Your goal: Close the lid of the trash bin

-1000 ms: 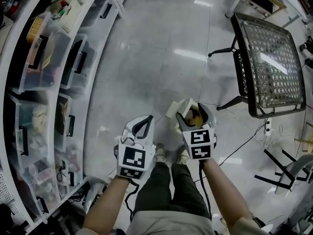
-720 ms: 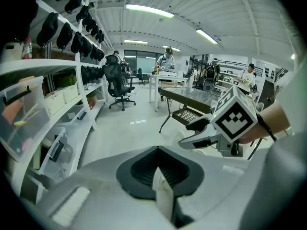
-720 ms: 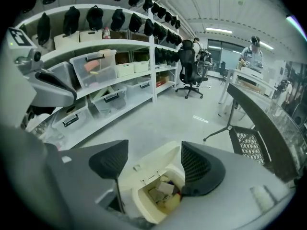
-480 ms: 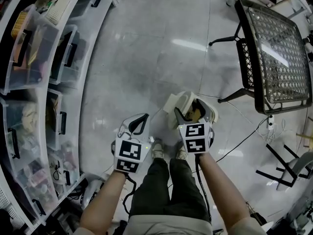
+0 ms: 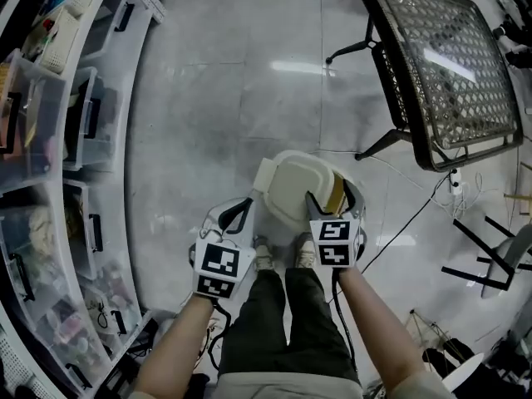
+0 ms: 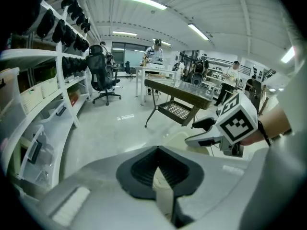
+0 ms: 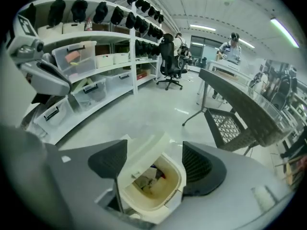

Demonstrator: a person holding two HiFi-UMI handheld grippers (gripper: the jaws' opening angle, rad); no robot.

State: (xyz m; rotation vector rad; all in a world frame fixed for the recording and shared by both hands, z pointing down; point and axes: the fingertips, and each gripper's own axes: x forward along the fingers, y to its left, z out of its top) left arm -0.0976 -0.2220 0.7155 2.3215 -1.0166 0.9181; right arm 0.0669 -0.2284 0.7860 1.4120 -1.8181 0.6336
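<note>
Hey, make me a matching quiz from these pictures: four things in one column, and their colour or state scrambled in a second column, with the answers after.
Things:
1. left gripper
2. right gripper
3. trash bin lid
4. mesh table

States:
A. black, at the head view's upper right
B. jaws together
C. jaws apart
D. cream, tilted, not fully shut

Pairs: 1-B, 2-C, 3-D, 4-A

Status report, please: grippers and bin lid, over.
Left gripper shut. Right gripper open, above trash bin. Lid tilted, bin not yet closed. Nothing blocks it.
</note>
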